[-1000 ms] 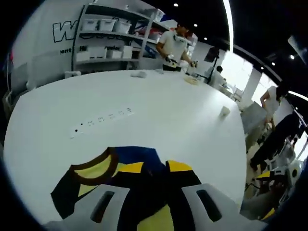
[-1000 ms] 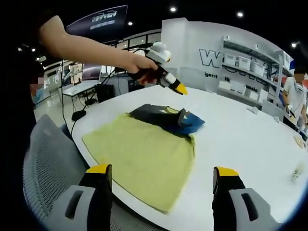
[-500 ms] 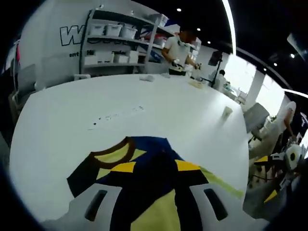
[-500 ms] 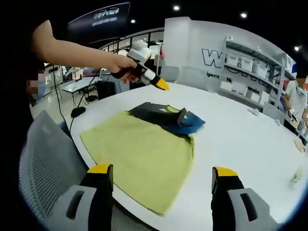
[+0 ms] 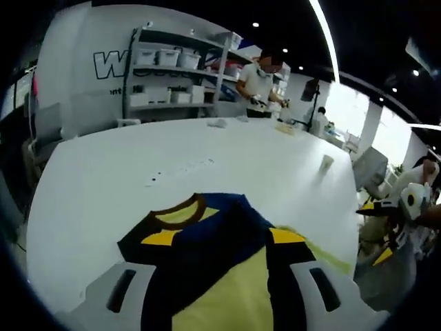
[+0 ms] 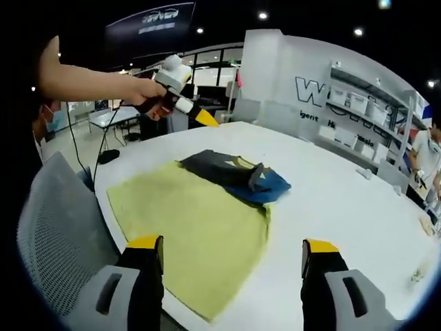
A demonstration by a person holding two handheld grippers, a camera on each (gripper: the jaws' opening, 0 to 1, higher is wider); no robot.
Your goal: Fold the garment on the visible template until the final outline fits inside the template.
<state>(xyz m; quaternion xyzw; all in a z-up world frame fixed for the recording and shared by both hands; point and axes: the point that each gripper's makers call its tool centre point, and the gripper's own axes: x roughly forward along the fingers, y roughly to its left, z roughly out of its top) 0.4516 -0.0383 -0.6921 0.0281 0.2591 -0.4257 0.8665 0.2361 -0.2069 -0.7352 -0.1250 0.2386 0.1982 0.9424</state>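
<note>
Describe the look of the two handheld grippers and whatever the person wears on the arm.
The right gripper has grey moulded jaws, each with a dark slot and a black pad capped in yellow. The left gripper, seen in the right gripper view, has a white rounded body, a dark handle and a yellow tip. The person's forearm is bare; no sleeve shows.

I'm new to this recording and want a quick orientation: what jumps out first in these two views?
The yellow garment lies spread on the white table, its navy, blue and yellow top end folded over onto it. In the right gripper view the left gripper hangs in a hand above the table's far edge, while the right gripper stands with jaws wide apart near the garment's near edge. Shelves with white bins line the back wall.
</note>
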